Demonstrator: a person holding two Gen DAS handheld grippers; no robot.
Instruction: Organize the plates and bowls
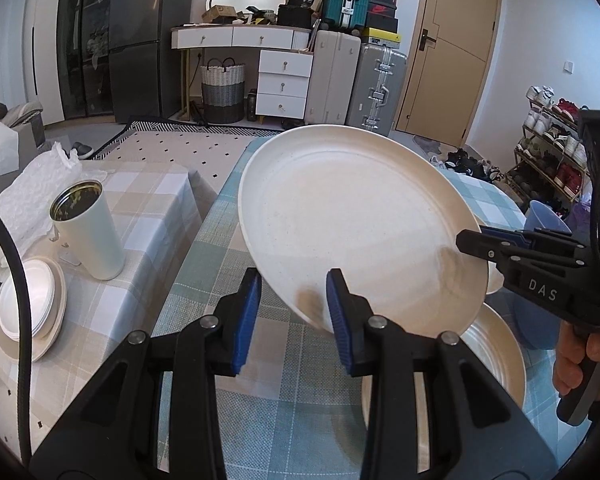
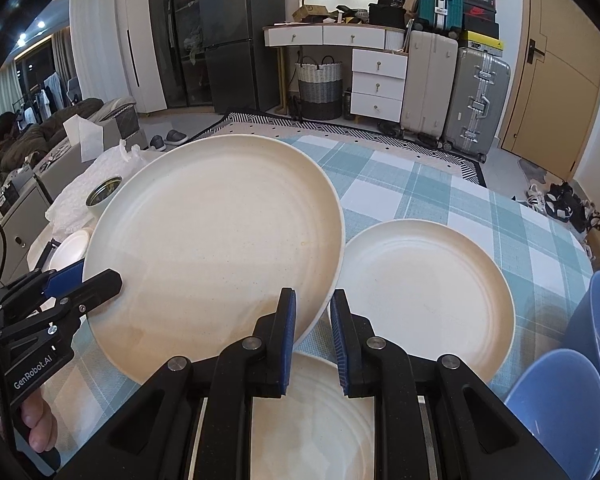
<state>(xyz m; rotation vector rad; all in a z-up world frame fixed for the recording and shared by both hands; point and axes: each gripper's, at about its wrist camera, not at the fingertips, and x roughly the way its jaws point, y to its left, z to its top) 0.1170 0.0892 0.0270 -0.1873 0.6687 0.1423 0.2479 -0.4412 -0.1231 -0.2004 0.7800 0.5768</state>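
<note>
A large cream plate [image 1: 352, 216] [image 2: 216, 248] is held tilted above the checked table. Both grippers stand at its rim. My left gripper [image 1: 292, 312] has its jaws around the plate's near edge, with a gap on the left side; it also shows in the right wrist view [image 2: 88, 276]. My right gripper [image 2: 312, 340] has its jaws around the plate's lower right edge, and it shows in the left wrist view [image 1: 472, 240]. A second cream plate [image 2: 428, 296] lies on the table to the right. A third plate [image 2: 312, 420] [image 1: 496, 356] lies below the grippers.
Blue bowls [image 2: 560, 400] sit at the right edge. A stack of small white plates [image 1: 28, 308], a white tumbler [image 1: 88, 232] and bubble wrap [image 1: 28, 196] lie on the beige checked cloth to the left. Suitcases, drawers and a shoe rack stand beyond.
</note>
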